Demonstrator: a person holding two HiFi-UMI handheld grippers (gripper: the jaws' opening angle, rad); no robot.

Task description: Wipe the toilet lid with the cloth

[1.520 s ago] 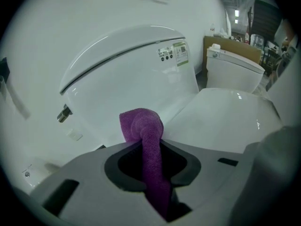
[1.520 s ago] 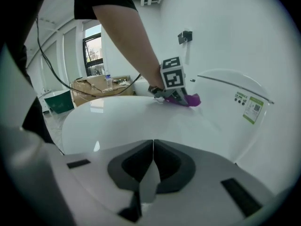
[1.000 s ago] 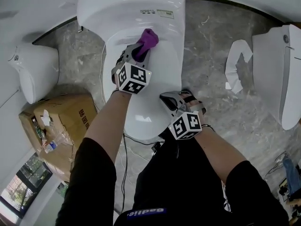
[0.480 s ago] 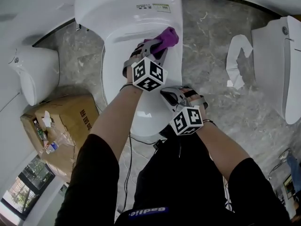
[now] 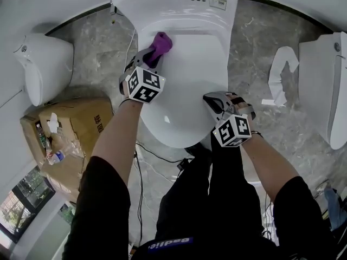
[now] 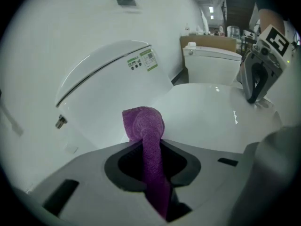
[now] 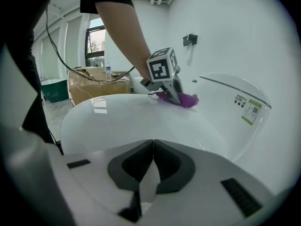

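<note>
Though wiping seems partway, left claw (image 5: 152, 56) clamps bunched purple cloth (image 5: 161, 40) at the glossy white toilet lid (image 5: 187, 93)'s rear-left edge.
Right claw (image 5: 214, 102), closed and empty, hovers by the front-right edge; front likely unwiped.

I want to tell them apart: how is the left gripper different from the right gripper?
The left gripper pinches the purple cloth; the right gripper holds nothing, its fingers shut together. The left gripper is at the far end of the toilet lid, by the tank; the right gripper is at the lid's near right edge. Both are grey.
</note>
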